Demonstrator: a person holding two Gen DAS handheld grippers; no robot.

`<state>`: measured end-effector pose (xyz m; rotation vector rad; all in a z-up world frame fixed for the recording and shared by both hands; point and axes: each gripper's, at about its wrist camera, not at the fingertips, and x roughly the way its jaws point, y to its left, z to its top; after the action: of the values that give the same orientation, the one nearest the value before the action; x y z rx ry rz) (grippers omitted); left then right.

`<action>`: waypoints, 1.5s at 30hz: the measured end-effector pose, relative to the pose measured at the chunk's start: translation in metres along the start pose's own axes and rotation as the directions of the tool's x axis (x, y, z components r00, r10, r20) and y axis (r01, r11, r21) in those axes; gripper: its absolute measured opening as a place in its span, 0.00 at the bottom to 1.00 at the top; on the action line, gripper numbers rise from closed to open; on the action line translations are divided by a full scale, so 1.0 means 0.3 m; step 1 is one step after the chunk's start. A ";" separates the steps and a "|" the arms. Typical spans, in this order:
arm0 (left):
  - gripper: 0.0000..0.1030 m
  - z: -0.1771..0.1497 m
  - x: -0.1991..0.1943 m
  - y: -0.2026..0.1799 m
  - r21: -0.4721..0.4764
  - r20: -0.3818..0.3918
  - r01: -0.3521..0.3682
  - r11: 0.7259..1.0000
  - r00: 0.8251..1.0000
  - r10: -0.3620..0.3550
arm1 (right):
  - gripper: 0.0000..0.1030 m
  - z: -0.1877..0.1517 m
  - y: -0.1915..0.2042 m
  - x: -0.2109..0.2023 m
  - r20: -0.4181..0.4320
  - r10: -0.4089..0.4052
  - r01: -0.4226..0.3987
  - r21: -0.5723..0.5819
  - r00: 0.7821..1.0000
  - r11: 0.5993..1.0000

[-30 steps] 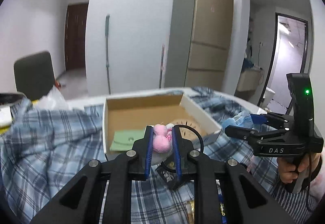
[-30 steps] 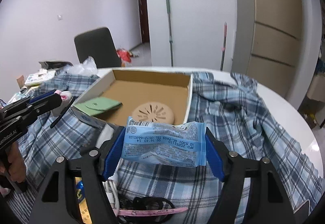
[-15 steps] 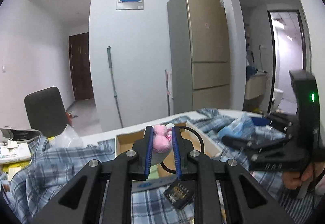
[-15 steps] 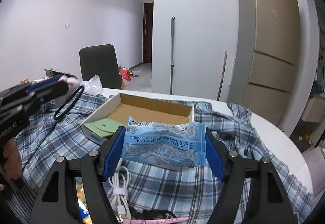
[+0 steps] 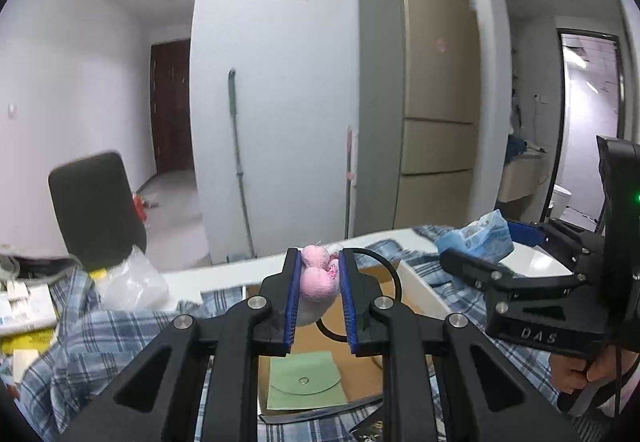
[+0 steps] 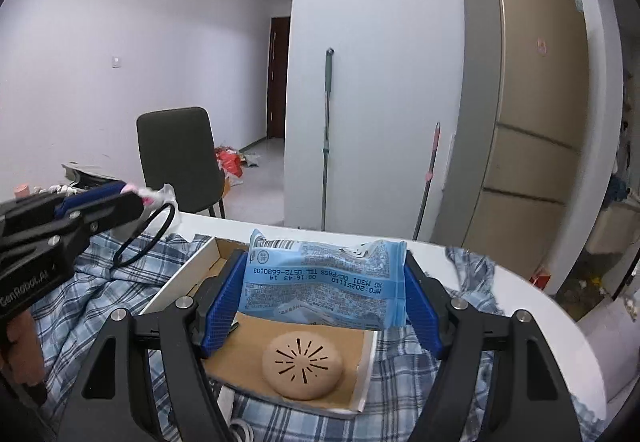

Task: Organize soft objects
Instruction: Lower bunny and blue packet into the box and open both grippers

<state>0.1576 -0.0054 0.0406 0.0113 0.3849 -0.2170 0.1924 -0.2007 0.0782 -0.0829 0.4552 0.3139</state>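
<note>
My left gripper is shut on a small pink plush toy with a black elastic loop hanging from it. It hangs above the open cardboard box. My right gripper is shut on a light blue soft packet, held across its width over the same box. In the box lie a green pouch and a tan round pad. Each gripper shows in the other's view: the left gripper at the left, the right gripper at the right.
A blue plaid cloth covers the white round table. A clear plastic bag and papers lie at the left. A dark chair stands behind the table. A white cable lies near the front edge.
Both grippers have risen and moved toward the box, each keeping its grip. More wall and ceiling show now. The box sits lower and nearer in both views.
</note>
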 end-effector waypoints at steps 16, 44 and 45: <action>0.40 -0.190 0.231 0.035 -0.030 -0.268 0.000 1.000 0.963 -0.008 | 0.70 -0.157 0.011 0.217 -0.196 0.067 -0.062 0.033 0.978 0.998; 0.74 -0.017 -0.192 -0.085 0.014 0.041 -0.062 0.998 0.997 0.061 | 0.99 -0.011 -0.024 -0.160 0.047 -0.001 0.001 -0.005 0.999 1.000; 0.74 -0.020 -0.210 -0.092 0.010 0.048 -0.058 0.998 0.997 0.057 | 0.99 -0.016 -0.025 -0.187 0.057 0.001 -0.001 -0.004 0.998 1.000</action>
<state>0.0926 -0.0189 0.0595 0.0281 0.3359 -0.1625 0.1451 -0.2243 0.0989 -0.0779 0.3979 0.3172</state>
